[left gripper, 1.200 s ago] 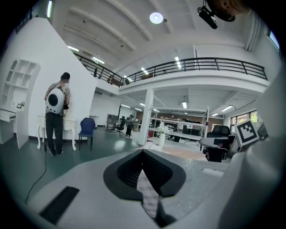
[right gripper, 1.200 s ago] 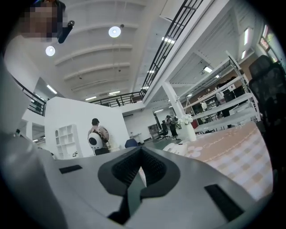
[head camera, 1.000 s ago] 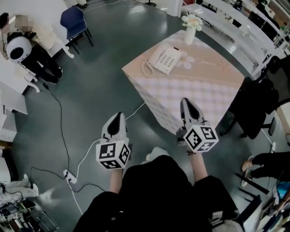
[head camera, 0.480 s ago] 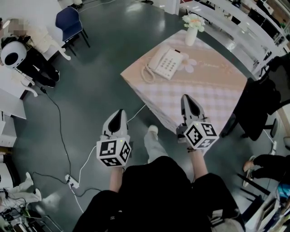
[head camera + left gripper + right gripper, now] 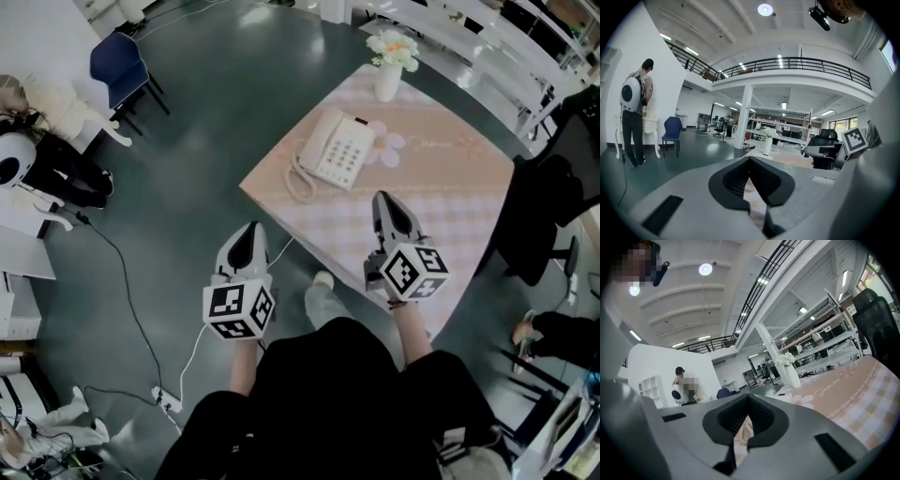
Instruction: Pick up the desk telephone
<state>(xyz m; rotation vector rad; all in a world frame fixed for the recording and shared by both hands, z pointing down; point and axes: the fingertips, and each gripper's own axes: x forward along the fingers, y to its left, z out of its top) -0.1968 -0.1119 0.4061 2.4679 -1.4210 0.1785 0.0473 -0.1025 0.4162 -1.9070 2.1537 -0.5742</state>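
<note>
Both clenched, holding nothing.
My left gripper (image 5: 248, 230) and right gripper (image 5: 382, 199) touch nothing; the desk telephone (image 5: 336, 150) lies apart, at twelve o'clock.

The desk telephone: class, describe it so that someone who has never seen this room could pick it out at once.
In the head view, find the square table covered with a pink checked cloth. The desk telephone lies along its left edge, on the near side of the white vase of flowers. It is the only flat, white thing there, with a keypad and a coiled cord.
</note>
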